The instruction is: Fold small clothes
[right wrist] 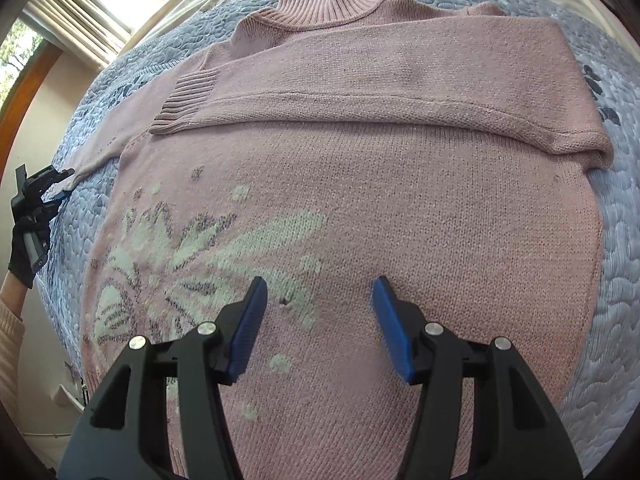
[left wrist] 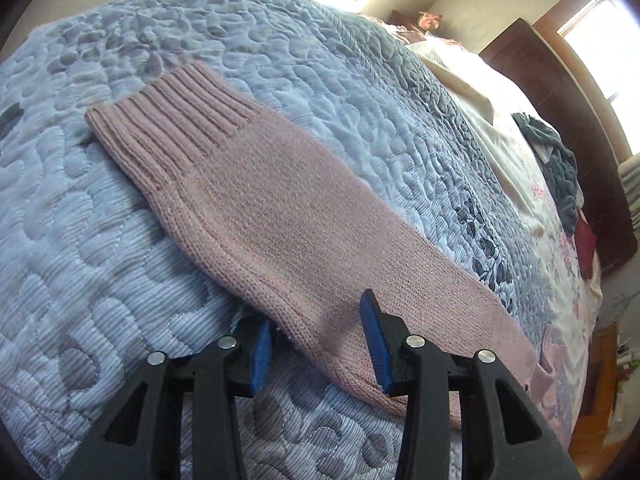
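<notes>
A bed (left wrist: 120,240) under a blue quilted bedspread (right wrist: 612,264) fills a sunlit room with a curtained window (right wrist: 76,12). The pink sweater (right wrist: 360,208) lies flat on it, one sleeve (right wrist: 380,92) folded across. The right hand-held gripper (right wrist: 318,326) hovers wide open above the sweater; the left hand-held gripper (left wrist: 316,346) straddles the outstretched sleeve (left wrist: 280,208), open.

daylight from windows (left wrist: 592,28), blown-out glare | soft shadows | sharp centre | fisheye bending, dark corners
</notes>
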`<state>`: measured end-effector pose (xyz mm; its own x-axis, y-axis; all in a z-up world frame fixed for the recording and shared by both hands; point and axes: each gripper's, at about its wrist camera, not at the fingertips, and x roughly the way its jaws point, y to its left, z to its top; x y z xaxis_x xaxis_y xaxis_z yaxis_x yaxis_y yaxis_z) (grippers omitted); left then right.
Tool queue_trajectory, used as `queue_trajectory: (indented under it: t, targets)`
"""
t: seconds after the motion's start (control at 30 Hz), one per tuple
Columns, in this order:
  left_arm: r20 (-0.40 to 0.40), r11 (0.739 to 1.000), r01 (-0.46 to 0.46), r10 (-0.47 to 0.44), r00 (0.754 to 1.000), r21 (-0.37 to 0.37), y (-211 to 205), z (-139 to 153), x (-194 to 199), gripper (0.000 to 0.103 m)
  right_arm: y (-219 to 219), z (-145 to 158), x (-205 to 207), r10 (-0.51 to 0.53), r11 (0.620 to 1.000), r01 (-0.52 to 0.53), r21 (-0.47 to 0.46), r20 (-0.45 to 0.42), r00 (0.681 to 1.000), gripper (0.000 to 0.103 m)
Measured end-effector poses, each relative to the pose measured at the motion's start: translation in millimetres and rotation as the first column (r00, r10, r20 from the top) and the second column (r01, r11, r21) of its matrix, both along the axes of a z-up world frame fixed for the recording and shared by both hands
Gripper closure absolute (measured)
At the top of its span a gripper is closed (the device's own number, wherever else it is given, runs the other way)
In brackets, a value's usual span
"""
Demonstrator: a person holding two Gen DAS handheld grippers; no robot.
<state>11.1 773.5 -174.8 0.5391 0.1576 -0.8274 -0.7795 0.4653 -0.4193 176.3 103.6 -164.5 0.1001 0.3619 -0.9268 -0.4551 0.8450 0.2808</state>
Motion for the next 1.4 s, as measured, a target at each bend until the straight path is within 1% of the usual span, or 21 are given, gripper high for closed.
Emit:
queue_trajectory:
  t: [0.1, 0.17, 0.27, 0.4, 0.53, 0.67, 0.83, 0.93, 1.03, 1.17, 1.27, 1.4]
  targets:
    - [-0.003, 1.000, -0.022, 0.022, 1.000, 0.007, 2.6, 1.9, 4.3, 0.068, 1.9, -0.7, -1.3, 0.006, 1.000, -0.006, -0.009, 0.008, 1.000, 0.047]
    - [-0.011, 1.000, -0.004, 0.005, 1.000, 0.023, 1.3, 4.9, 8.6, 0.085, 1.6, -1.0, -1.4, 0.007, 1.000, -0.007, -0.008, 0.008, 1.000, 0.048]
    - [-0.003, 0.998, 0.024, -0.024, 1.000, 0.055, -6.1, 12.9, 13.4, 0.093, -1.0, 0.1, -0.7, 0.003, 1.000, -0.003, -0.002, 0.004, 1.000, 0.048]
    - [0.055, 0.995, 0.052, -0.056, 0.997, 0.081, -23.6, 30.3, 18.3, 0.096, -4.0, 2.6, -1.7, -0.003, 1.000, 0.003, 0.000, 0.006, 1.000, 0.048]
    - [0.110, 0.985, 0.117, -0.131, 0.985, 0.128, -55.3, 54.7, 32.9, 0.096, -6.7, 7.5, -3.9, -0.007, 1.000, 0.007, -0.004, 0.021, 1.000, 0.048]
    - [0.137, 0.957, 0.225, -0.251, 0.958, 0.182, -104.0, 78.0, 59.0, 0.096, -11.7, 12.8, -4.1, -0.018, 1.000, 0.018, 0.007, 0.032, 0.999, 0.048]
    - [0.178, 0.907, 0.367, -0.404, 0.897, 0.208, -176.0, 97.5, 99.8, 0.096, -19.7, 17.7, -2.6, -0.030, 0.999, 0.029, 0.020, 0.045, 0.999, 0.048]
    - [0.212, 0.888, 0.415, -0.452, 0.866, 0.198, -217.1, 101.9, 120.4, 0.096, -25.1, 19.6, -0.9, -0.037, 0.999, 0.035, 0.029, 0.051, 0.998, 0.048]
    - [0.242, 0.874, 0.454, -0.484, 0.841, 0.171, -254.7, 98.3, 139.3, 0.096, -30.9, 19.6, -0.1, -0.049, 0.998, 0.047, 0.043, 0.047, 0.998, 0.048]
    - [0.237, 0.852, 0.496, -0.523, 0.819, 0.167, -301.1, 87.8, 159.1, 0.096, -36.7, 18.0, 0.6, -0.057, 0.997, 0.054, 0.049, 0.046, 0.997, 0.048]
    - [0.201, 0.838, 0.520, -0.545, 0.814, 0.168, -326.2, 70.8, 172.6, 0.096, -41.5, 14.9, 1.9, -0.066, 0.997, 0.063, 0.047, 0.044, 0.997, 0.048]
    - [0.141, 0.833, 0.540, -0.553, 0.821, 0.122, -341.3, 35.6, 181.4, 0.095, -46.4, 9.2, 3.8, -0.078, 0.995, 0.077, 0.058, 0.024, 0.997, 0.048]
